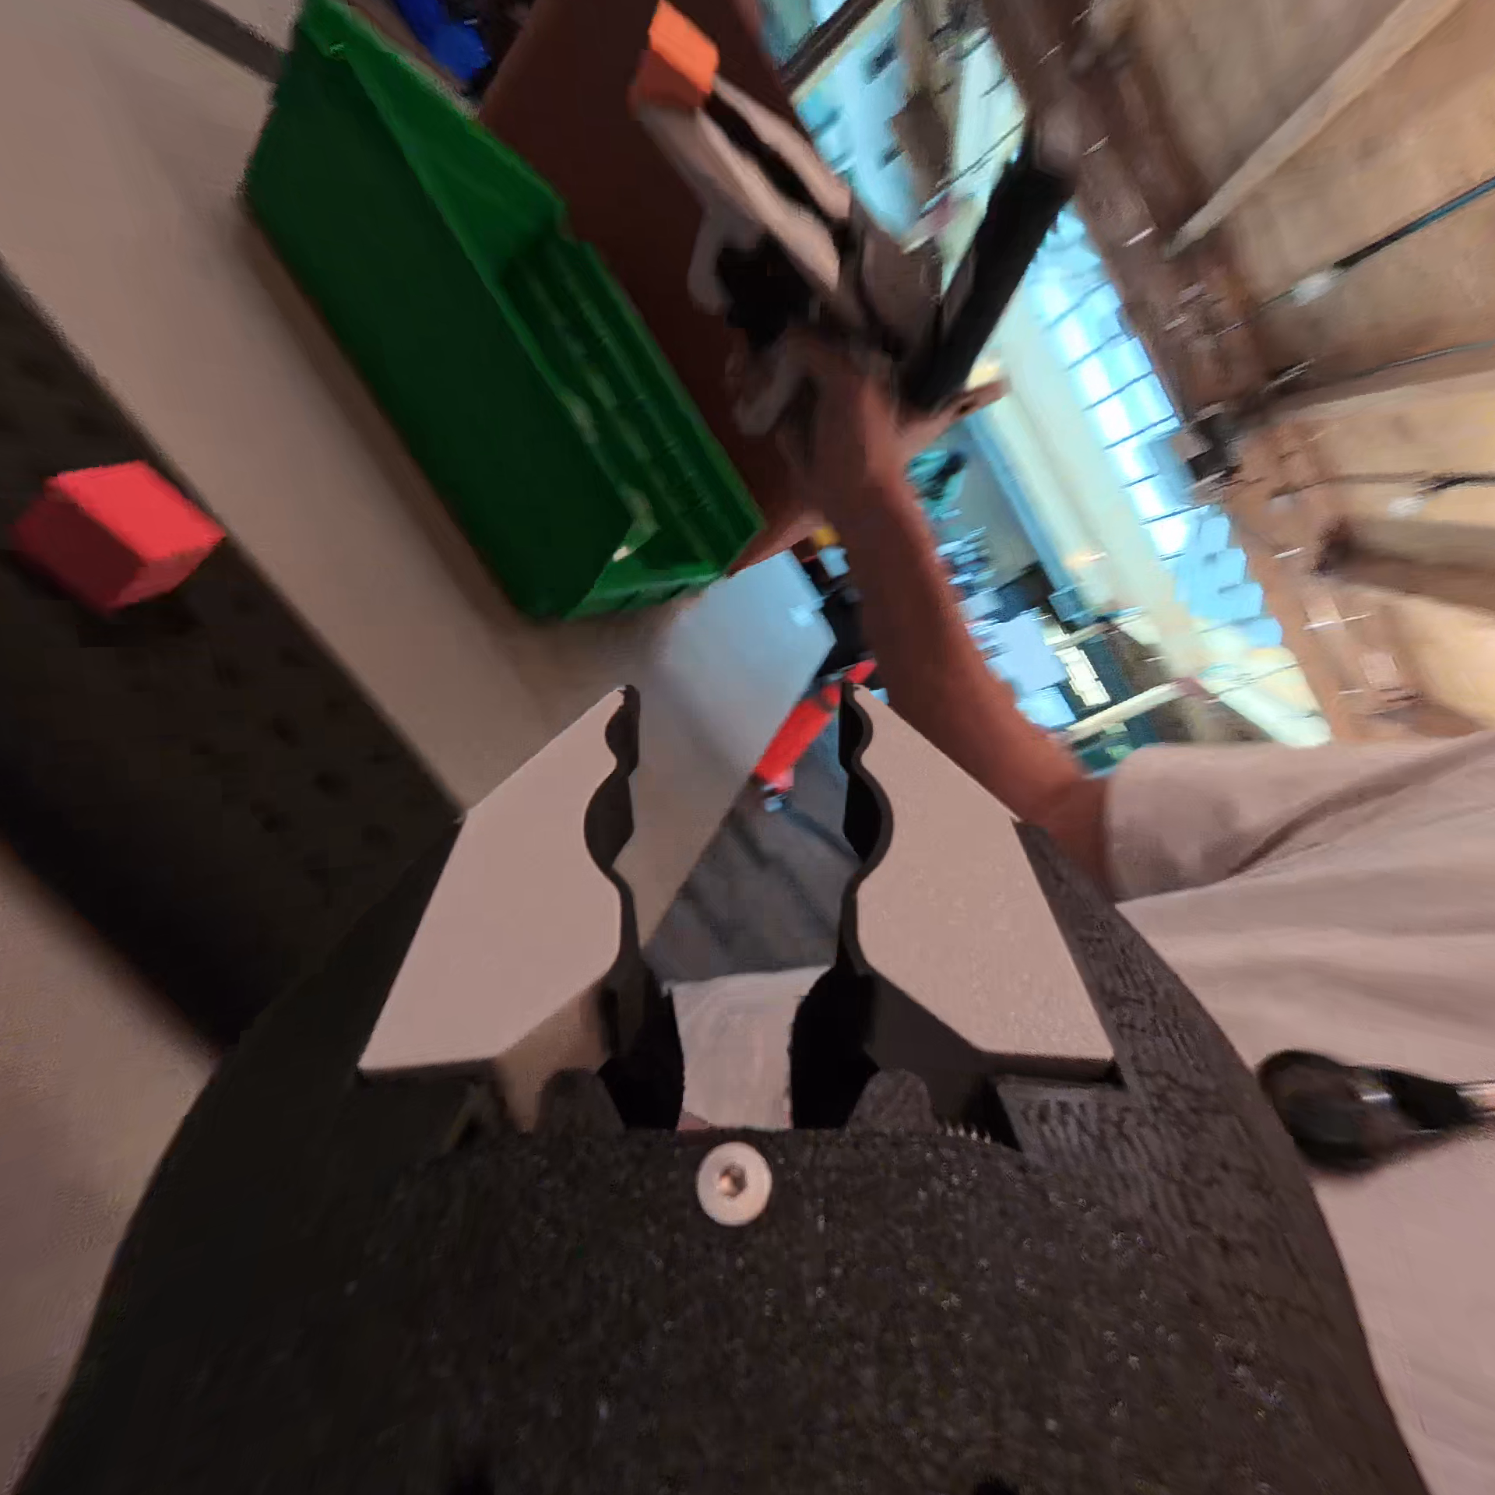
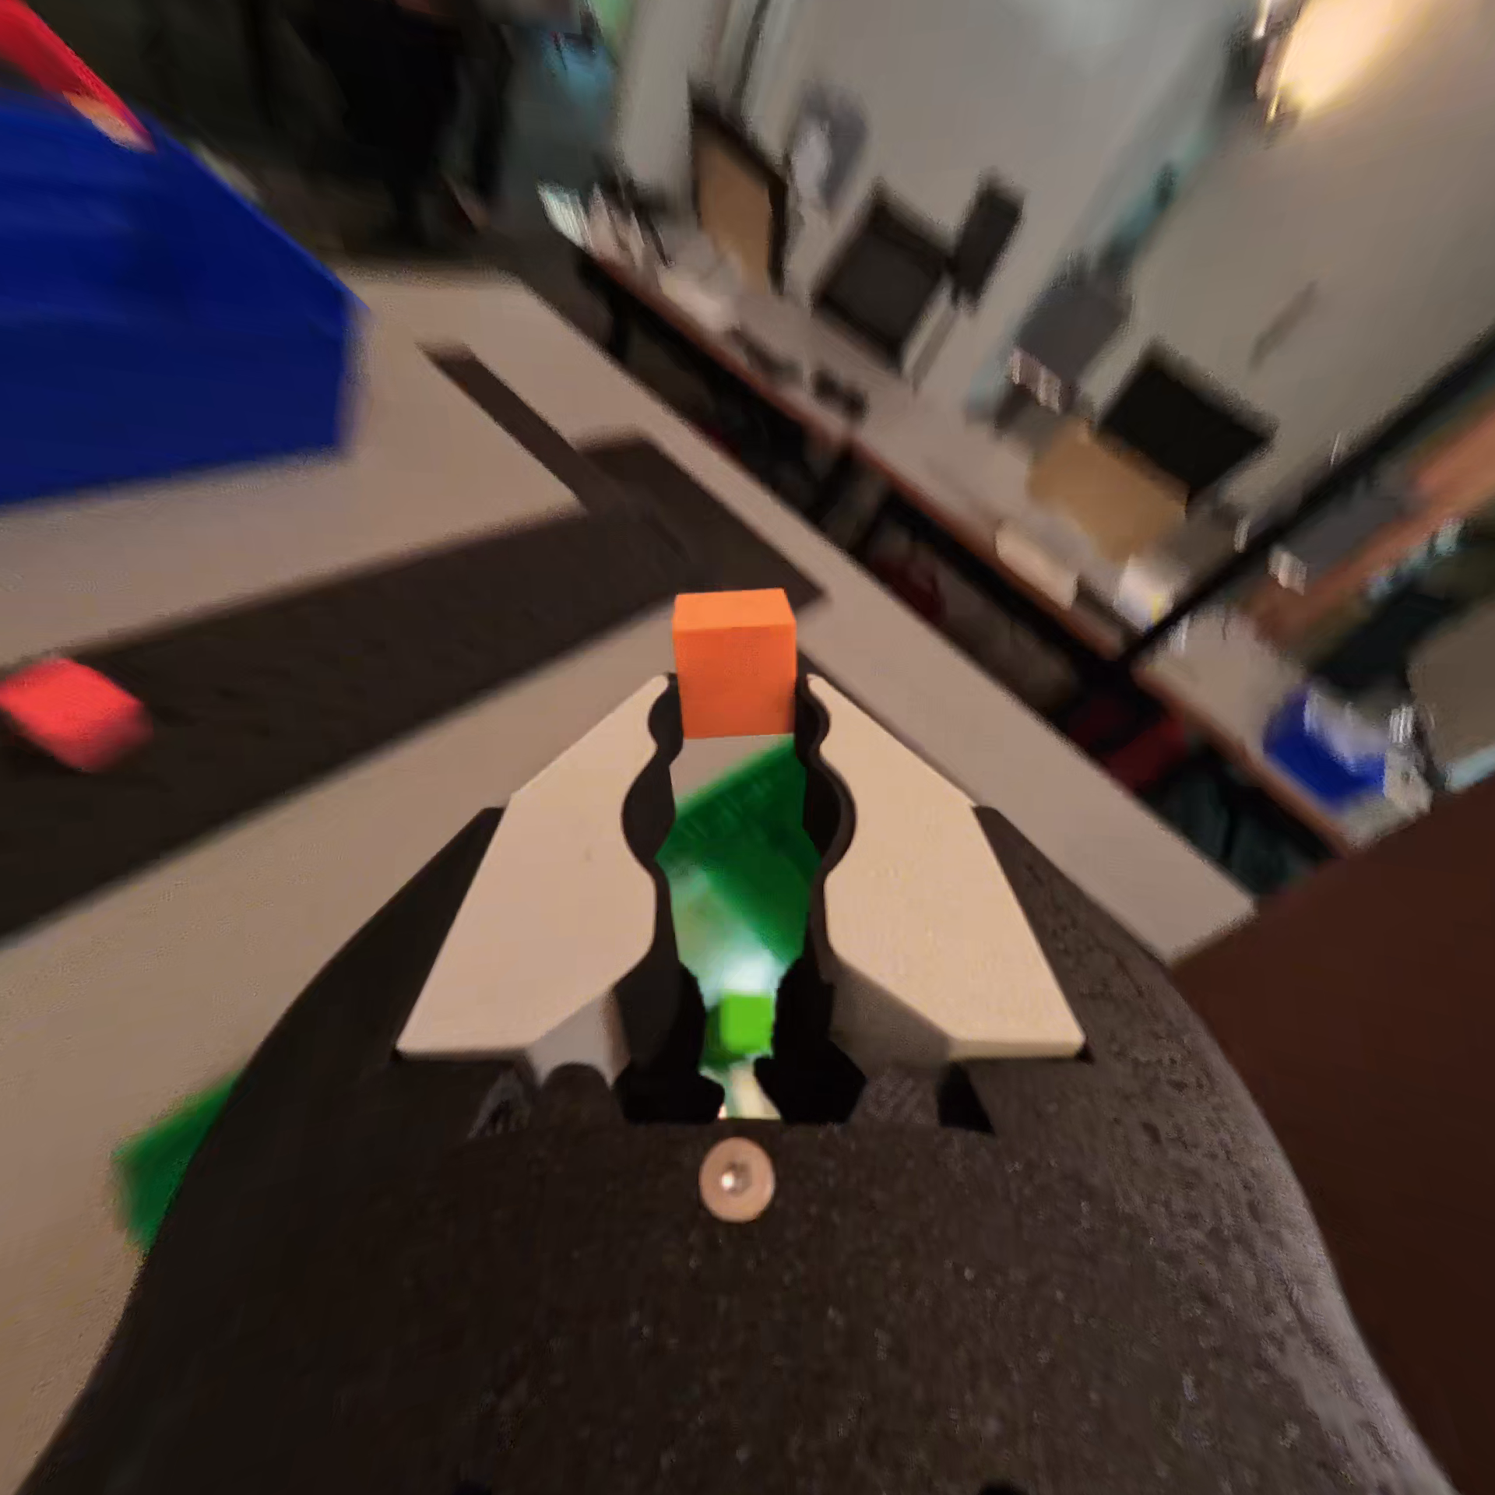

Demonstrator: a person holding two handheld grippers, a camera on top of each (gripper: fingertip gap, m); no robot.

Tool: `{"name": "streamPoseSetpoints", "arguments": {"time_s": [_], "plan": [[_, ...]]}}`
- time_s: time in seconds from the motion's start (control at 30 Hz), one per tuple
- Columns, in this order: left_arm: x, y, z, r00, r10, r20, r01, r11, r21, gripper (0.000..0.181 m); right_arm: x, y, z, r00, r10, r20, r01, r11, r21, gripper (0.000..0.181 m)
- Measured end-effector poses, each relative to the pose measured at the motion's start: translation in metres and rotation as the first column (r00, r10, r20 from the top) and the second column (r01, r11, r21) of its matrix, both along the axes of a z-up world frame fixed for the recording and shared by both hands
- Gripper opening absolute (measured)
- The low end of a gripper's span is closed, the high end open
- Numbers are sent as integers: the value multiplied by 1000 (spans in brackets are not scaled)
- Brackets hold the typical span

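My right gripper [image 2: 734,688] is shut on an orange cube [image 2: 733,663], held at the fingertips in the air above a green bin [image 2: 740,841]. A small green cube [image 2: 746,1026] lies in that bin, seen between the fingers. In the left wrist view the same gripper with the orange cube [image 1: 675,57] hovers over the green bin [image 1: 453,340], held by a person's arm [image 1: 914,582]. My left gripper [image 1: 736,700] is open and empty, tilted, off the table's edge. A red cube [image 1: 113,530] lies on the black perforated mat [image 1: 186,728]; it also shows in the right wrist view [image 2: 73,712].
A blue bin [image 2: 154,323] stands on the table at the left in the right wrist view. The grey table [image 1: 121,226] carries the mat and bins. A brown panel [image 1: 615,243] stands behind the green bin. Desks with monitors [image 2: 882,275] fill the blurred background.
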State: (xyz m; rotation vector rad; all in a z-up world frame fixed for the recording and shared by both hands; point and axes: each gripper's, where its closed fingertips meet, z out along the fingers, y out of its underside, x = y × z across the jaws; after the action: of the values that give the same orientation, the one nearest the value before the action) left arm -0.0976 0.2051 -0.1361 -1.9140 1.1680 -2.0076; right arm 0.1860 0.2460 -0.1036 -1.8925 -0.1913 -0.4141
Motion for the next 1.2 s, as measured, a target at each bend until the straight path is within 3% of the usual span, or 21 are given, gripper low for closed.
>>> {"name": "streamPoseSetpoints", "arguments": {"time_s": [0.1, 0.2, 0.3, 0.43, 0.57, 0.63, 0.73, 0.77, 0.83, 0.93, 1.07, 1.2], "plan": [[-26, -19, -37, 991, 44, -124, -22, 985, 169, 51, 72, 6, -75, 983, -132, -127, 75, 923, -378, 27], [-46, -35, -65, 973, 62, -224, -3, 968, 253, 50, 85, 2, -136, 940, -208, -272, -20, 761, -649, 26], [-57, -39, -87, 950, 98, -295, 9, 940, 342, 50, 68, -1, -162, 942, -157, -297, -139, 622, -770, 26], [-56, -29, -101, 922, 146, -359, 35, 891, 453, 50, 54, -16, -183, 966, -94, -239, -177, 432, -884, 26], [-39, -4, -97, 915, 193, -353, 9, 867, 497, 52, 49, -21, -196, 980, -53, -192, -159, 372, -915, 27], [-23, 18, -95, 910, 257, -325, -49, 846, 532, 51, 48, -18, -197, 982, -44, -186, -152, 412, -899, 27], [4, 56, -106, 856, 404, -324, -146, 788, 599, 51, 45, -13, -183, 962, -127, -240, -133, 551, -824, 58], [14, 67, -108, 827, 464, -317, -192, 764, 616, 51, 44, -13, -173, 947, -169, -272, -115, 613, -782, 61], [31, 85, -108, 754, 591, -286, -303, 699, 647, 51, 50, -16, -146, 915, -280, -291, 14, 743, -669, 61], [56, 96, -111, 685, 685, -247, -372, 621, 690, 52, 36, -34, -100, 858, -367, -360, 188, 876, -444, 61], [84, 92, -119, 657, 706, -266, -346, 595, 725, 53, -23, -72, -68, 853, -337, -399, 264, 937, -228, 56], [90, 104, -128, 606, 746, -277, -316, 546, 776, 52, -101, -95, -77, 859, -250, -447, 196, 967, -163, 51]]}}
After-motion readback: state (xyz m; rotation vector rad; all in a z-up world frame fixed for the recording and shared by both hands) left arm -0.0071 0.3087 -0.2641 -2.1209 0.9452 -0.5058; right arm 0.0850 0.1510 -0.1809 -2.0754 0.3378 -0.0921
